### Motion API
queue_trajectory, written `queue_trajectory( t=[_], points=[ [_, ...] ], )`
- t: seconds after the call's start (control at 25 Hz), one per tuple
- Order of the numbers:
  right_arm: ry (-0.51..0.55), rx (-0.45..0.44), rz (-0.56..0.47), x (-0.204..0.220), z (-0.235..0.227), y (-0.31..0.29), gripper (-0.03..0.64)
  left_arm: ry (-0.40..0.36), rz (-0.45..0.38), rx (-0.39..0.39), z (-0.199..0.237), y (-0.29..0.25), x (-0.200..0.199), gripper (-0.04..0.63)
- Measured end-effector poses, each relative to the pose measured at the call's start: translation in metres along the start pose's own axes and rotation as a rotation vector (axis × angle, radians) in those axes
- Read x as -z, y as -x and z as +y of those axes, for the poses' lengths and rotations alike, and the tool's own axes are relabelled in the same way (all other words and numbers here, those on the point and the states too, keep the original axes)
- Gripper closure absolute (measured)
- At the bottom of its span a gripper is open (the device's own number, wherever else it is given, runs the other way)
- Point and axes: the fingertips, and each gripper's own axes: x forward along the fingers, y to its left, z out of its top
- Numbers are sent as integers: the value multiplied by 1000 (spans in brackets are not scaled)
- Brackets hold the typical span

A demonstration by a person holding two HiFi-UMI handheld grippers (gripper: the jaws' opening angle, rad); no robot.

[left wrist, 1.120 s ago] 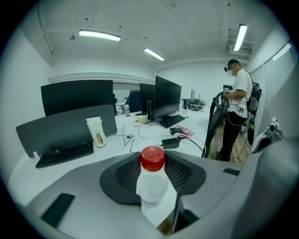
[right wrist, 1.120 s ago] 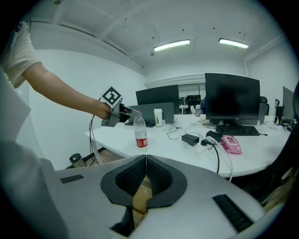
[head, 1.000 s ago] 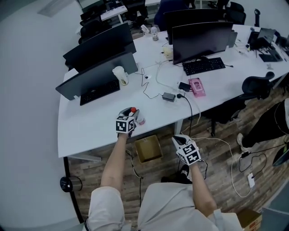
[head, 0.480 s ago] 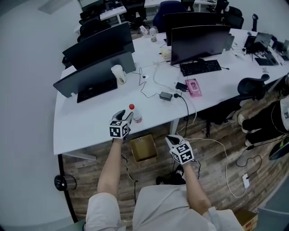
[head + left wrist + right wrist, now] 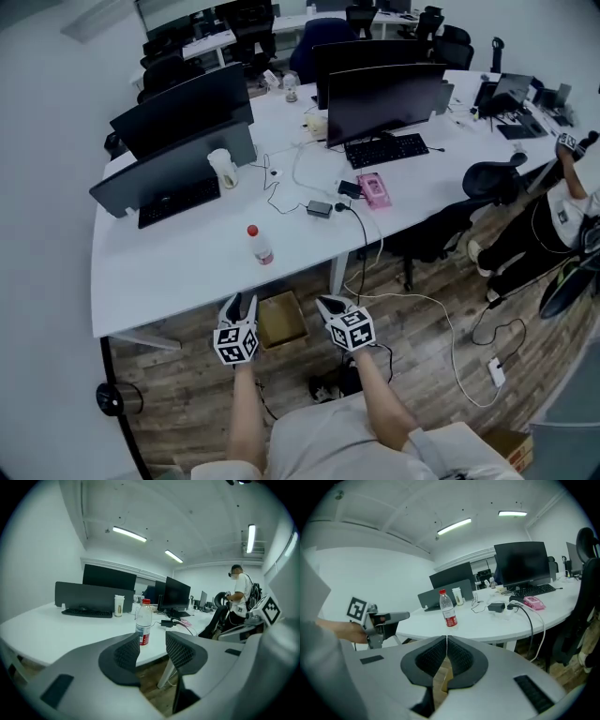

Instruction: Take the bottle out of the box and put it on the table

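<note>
The clear plastic bottle with a red cap and red label (image 5: 260,246) stands upright on the big white table (image 5: 159,277), near the front edge. It looks light, smooth and a bit squishy, so I think it is best held softly round the middle. The open brown cardboard box (image 5: 281,319) sits on the floor below. The left hand-held gripper (image 5: 239,302) is well apart from the bottle. Its jaws are wide and empty, and have just closed a little. The right hand-held gripper (image 5: 333,305) has its jaws pressed together and holds nothing.
</note>
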Motion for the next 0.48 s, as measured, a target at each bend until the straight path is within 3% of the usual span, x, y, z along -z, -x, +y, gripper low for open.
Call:
queue_trajectory(
  t=[0.2,0.36,0.48],
  points=[
    [-64,-9,-66,-12,13,1,575,64,-17,2,-12,48,26,426],
    [-50,-36,-93,-19,25,-2,575,45,-42,-38,-14,61,24,439],
    [-21,-66,-72,-13,33,2,575,48,-88,-17,-31,67,19,466]
  ],
)
